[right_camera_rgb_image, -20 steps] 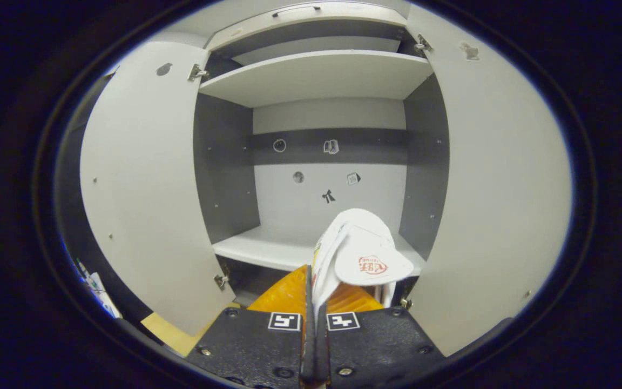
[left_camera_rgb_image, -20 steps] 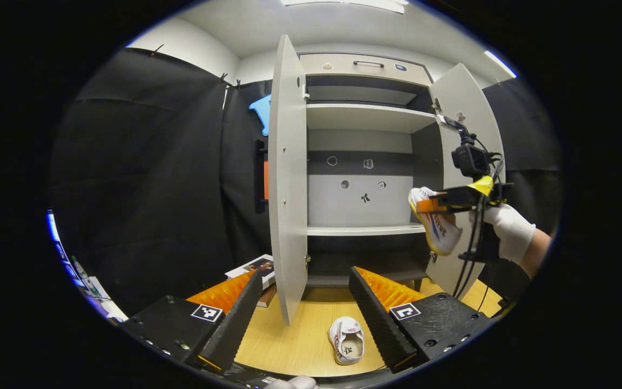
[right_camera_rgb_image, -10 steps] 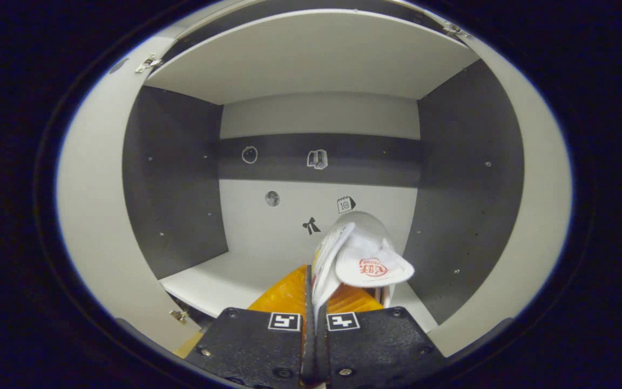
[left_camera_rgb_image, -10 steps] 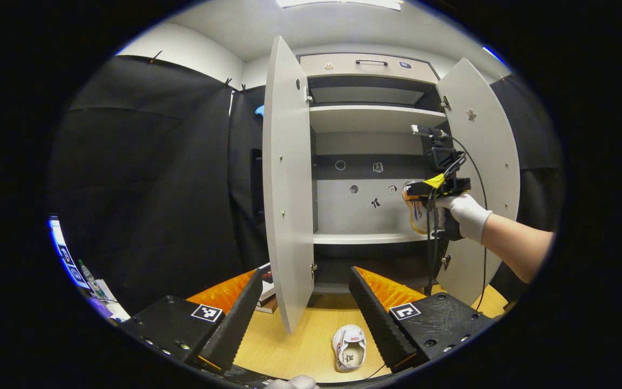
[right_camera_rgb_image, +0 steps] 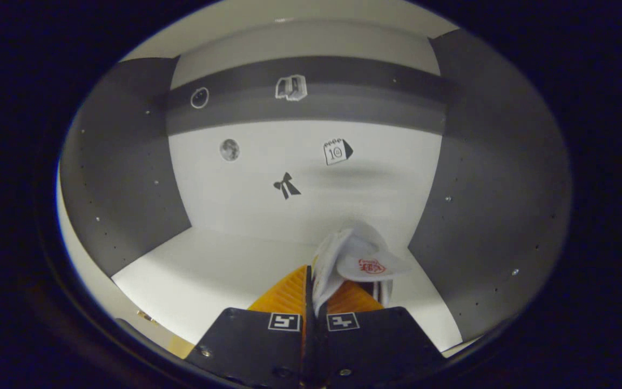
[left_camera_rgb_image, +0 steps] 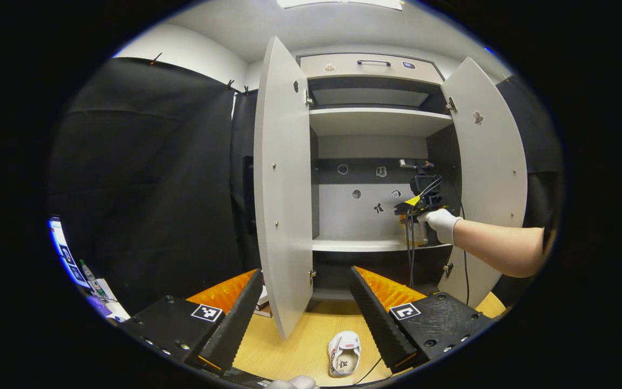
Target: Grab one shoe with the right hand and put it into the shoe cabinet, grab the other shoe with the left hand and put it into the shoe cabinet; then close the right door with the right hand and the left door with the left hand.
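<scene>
**First shoe carried inside the cabinet, not yet released**

Over the last second the right gripper [right_camera_rgb_image: 313,302] has been brought from in front of the open doors to well inside the shoe cabinet [left_camera_rgb_image: 378,121]. In the right gripper view, the middle shelf [right_camera_rgb_image: 219,270] and back wall now surround the held shoe [right_camera_rgb_image: 351,262], which earlier was seen framed by both doors. The jaws are seen clamped together on the shoe's edge, and it hangs over the right rear of the shelf; contact with the shelf cannot be told. In the left gripper view, the gloved hand [left_camera_rgb_image: 440,224] and forearm are seen reaching past the right door [left_camera_rgb_image: 492,178]. From this, the first placement is judged nearly complete, with only lowering and release left.

The left gripper [left_camera_rgb_image: 305,308] is held low with its jaws wide apart and nothing between them.

Two shoes are counted: one held, and a second shoe [left_camera_rgb_image: 343,354] lying on the wooden surface [left_camera_rgb_image: 300,351] below the cabinet. Two doors are counted, the left door [left_camera_rgb_image: 284,189] and the right, both standing open. Five small stickers are counted on the back wall.
</scene>
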